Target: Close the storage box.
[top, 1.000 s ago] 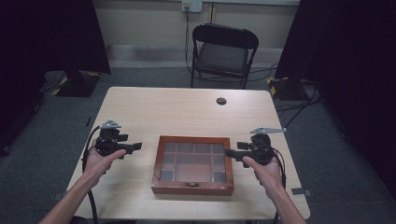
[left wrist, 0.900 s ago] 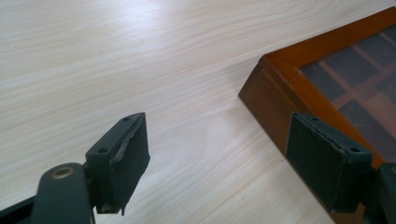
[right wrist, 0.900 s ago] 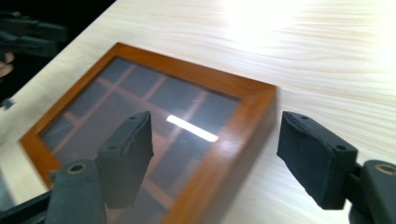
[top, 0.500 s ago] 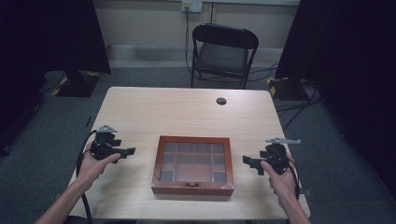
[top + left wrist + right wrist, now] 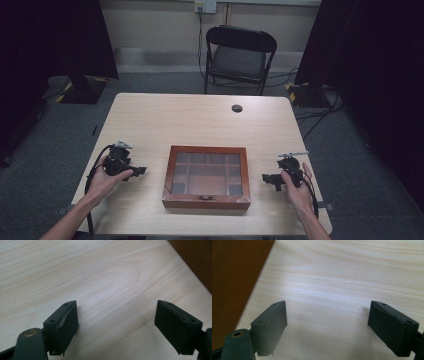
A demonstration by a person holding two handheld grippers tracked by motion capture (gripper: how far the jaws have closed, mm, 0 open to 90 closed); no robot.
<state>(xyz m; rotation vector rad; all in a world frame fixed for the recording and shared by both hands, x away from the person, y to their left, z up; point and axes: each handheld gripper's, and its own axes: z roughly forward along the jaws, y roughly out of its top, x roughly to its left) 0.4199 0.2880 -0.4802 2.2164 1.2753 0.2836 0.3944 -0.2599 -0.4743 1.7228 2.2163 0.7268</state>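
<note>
Now low over the table (image 5: 165, 115), both grippers, one each side of the box (image 5: 207, 176). Left gripper (image 5: 140, 170) in the left hand (image 5: 106, 180), near the table's left edge, jaws aimed right toward the box, apart from it, a strip of bare wood between. Jaws spread, nothing between them, just been opening further; in the left gripper view both black pads (image 5: 66, 325) over plain wood grain, close to the surface, dark brown box side at the upper right corner. Right gripper (image 5: 265, 178) in the right hand (image 5: 297, 192), near the table's right edge, jaws aimed left toward the box, also apart from it. Jaws released, wide, empty, opened further within the last second; in the right gripper view pads (image 5: 270, 326) over bare wood, box side (image 5: 234, 285) filling the left edge. Box shut, flat, at the middle of the table's near half, glass lid with a grid of panes, small clasp on the near face. Touched by neither gripper. Small dark round spot (image 5: 237, 108) on the far part of the table, well apart from the box. Black folding chair (image 5: 239, 55) beyond the far edge. Grey carpet below, cables by the right wall.
</note>
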